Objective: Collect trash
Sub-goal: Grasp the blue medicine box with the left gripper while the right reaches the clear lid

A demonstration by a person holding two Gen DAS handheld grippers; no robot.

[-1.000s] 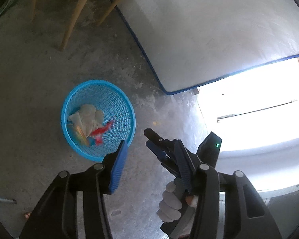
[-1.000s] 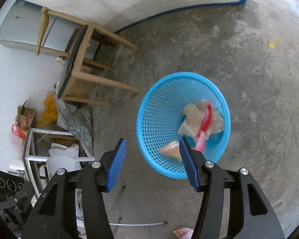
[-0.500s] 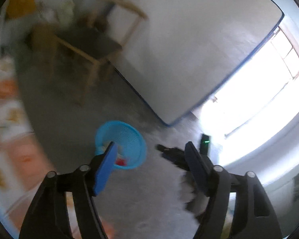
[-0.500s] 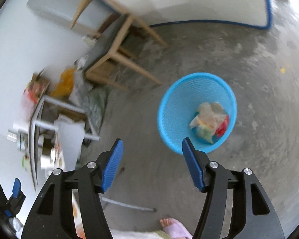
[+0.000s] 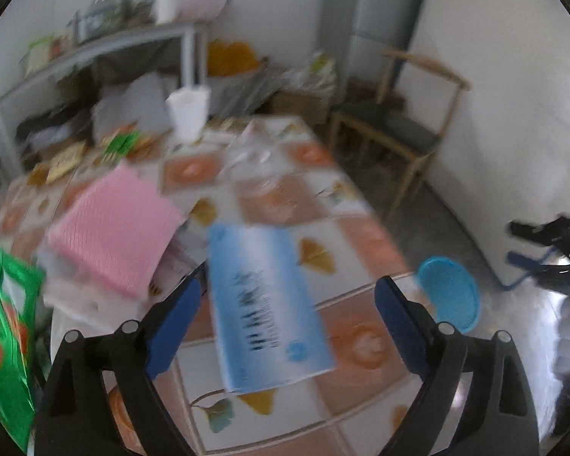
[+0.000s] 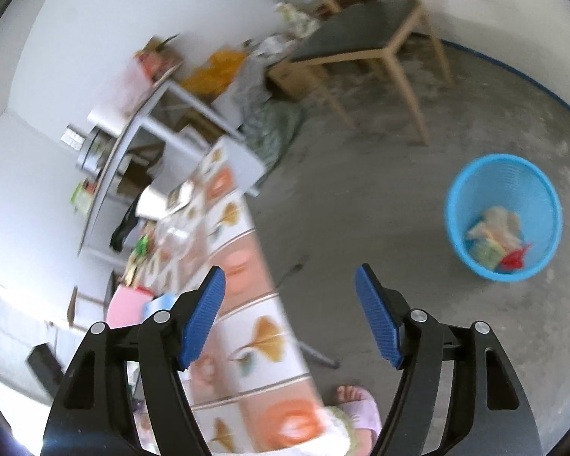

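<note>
Blue-white packet [image 5: 266, 307] flat on table [image 5: 364, 243], long axis running away from left gripper [image 5: 285, 315] — both grippers' jaws opening, nothing between; right gripper [image 6: 289, 311] empty too.

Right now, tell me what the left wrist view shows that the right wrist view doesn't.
Only the left wrist view shows the white cup, the green bag and the clear plastic piece.

Only the right wrist view shows the trash inside the blue basket and a foot in a pink slipper.

Both show the tiled table, the basket, the wooden chair, the pink pack and the light-blue packet.
</note>
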